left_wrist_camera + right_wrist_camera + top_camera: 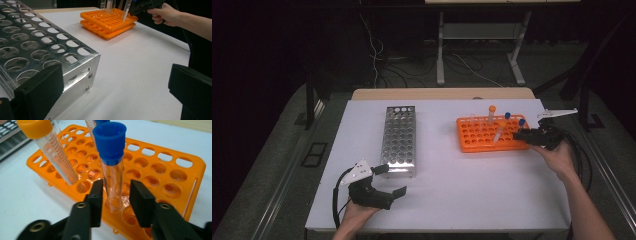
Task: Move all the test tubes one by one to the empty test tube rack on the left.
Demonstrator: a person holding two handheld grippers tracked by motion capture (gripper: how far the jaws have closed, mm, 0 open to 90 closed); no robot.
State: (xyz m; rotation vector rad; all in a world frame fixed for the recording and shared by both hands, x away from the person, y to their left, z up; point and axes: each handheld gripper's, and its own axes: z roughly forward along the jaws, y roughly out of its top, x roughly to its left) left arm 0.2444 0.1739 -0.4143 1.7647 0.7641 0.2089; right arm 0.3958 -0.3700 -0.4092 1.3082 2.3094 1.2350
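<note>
Right gripper view: right tool (114, 203) straddles a clear plastic tube with a blue cap (113, 165), standing in a hole near the front edge of the orange plastic tube rack (160, 167). Jaws sit either side of the tube's lower body, a sliver of gap showing on each side, so not yet pressing. Step in hand, as I read it: grasping this blue-capped tube to pull it out. Next move calls for closing the last bit onto the glassy wall, then lifting straight up so the tube clears its hole without tipping the neighbours, a clear tube with an orange cap (47, 152) leaning just to the left.

High view: orange rack sits near the far right corner of the white desk (462, 190); right tool (532, 135) at its right end. Perforated shiny metal tube rack (399, 140) stands left of centre, probably the destination. Left tool (384, 185) rests near the front left edge, jaws wide apart, holding nothing, one jaw just beside the metal rack's near corner.

Room: dark, grey carpet floor, cables and desk legs beyond the far edge.
</note>
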